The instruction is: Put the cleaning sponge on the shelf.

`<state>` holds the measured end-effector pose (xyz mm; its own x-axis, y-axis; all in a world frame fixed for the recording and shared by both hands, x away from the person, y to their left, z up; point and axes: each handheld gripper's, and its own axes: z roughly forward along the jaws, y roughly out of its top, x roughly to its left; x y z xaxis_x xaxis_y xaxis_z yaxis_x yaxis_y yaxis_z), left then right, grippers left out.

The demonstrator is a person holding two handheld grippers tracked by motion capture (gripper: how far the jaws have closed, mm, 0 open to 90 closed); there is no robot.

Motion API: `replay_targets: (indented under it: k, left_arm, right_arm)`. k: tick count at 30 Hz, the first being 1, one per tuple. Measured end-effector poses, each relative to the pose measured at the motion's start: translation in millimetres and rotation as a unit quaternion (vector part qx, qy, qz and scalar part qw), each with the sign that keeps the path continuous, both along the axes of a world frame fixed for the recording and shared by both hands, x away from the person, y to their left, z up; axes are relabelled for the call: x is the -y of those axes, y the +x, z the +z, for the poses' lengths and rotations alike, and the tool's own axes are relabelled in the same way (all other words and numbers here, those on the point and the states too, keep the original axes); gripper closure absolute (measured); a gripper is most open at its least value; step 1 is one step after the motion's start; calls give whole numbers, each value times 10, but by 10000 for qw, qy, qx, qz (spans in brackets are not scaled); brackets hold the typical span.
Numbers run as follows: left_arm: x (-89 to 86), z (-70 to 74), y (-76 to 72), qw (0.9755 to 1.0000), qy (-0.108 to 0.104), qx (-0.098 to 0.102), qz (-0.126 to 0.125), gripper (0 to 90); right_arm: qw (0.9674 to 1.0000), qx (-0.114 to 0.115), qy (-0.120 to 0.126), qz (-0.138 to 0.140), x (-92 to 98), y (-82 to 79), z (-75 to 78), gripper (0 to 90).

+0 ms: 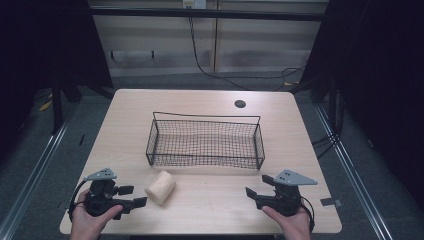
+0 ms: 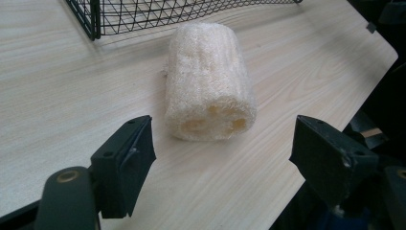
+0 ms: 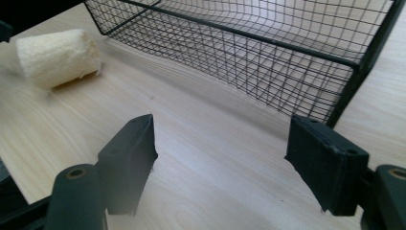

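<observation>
Pale tabletop (image 1: 210,200): loofah (image 1: 160,187) lies at seven o'clock of the basket (image 1: 205,142), just ahead of the left tool (image 1: 135,196), jaws wide. It should be straddled squarely, then squeezed gently.
</observation>
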<state>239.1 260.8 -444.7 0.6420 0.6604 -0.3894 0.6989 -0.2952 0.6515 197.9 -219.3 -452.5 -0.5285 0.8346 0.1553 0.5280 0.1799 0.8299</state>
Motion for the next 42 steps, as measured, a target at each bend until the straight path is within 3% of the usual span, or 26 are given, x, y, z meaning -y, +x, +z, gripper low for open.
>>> replay_targets:
  k: [4,10,12,14,15,16,19,20,23,25,29,30,31,32,33,37,39,42]
  left_arm:
    - [-11,3,4,9997,-152,-156,126,263]
    - [-7,3,11,9997,-107,-184,92,263]
    - [13,20,-3,9999,-46,-109,119,263]
    - [18,27,-13,9998,-95,-90,160,285]
    - [19,40,-28,9997,-170,-50,171,285]
    - [52,65,-47,9998,-174,-27,126,299]
    - [70,80,-55,9998,-169,5,90,293]
    - [90,96,-51,9998,-174,-23,45,288]
    - [119,114,-37,9999,-110,-21,-5,287]
    - [155,138,-26,10000,58,-25,-12,279]
    - [235,192,16,9989,347,-169,-275,274]
    - [271,230,22,9980,588,-101,-209,280]
    - [271,230,22,9980,588,-101,-209,281]
    - [294,261,20,9968,771,43,-197,281]
    - [315,286,24,9960,852,62,-255,274]
    - [368,356,81,9942,993,-44,-410,279]
    - [415,364,153,9922,1115,-238,-497,263]
    - [441,373,194,9914,1159,-279,-544,256]
  right_arm:
    - [9999,-34,94,67,-10,-7,3,272]
    - [9994,-130,205,242,-55,-19,-1,270]
    - [9993,-172,214,240,-72,-25,-3,266]
    - [9984,-467,228,206,-82,-27,-15,266]
    - [9984,-467,228,206,-82,-27,-15,266]
    - [9969,-689,362,154,-91,-35,-33,266]
    - [9968,-699,346,181,-103,-44,-16,266]
    - [9978,-568,270,195,-113,-55,9,267]
    - [9981,-531,253,204,-107,-60,19,268]
    - [9982,-504,282,159,-85,-52,14,258]
    - [9984,-494,238,122,-58,-48,10,254]
    - [9984,-494,237,115,-54,-51,10,255]
    - [9984,-494,237,115,-54,-51,10,255]
    - [9985,-488,235,113,-53,-52,10,255]
    - [9985,-497,208,116,-53,-52,12,255]
    - [9982,-566,161,154,-64,-40,-1,257]
    - [9980,-589,171,177,-74,-34,-7,257]
    - [9980,-587,139,198,-82,-32,-10,257]
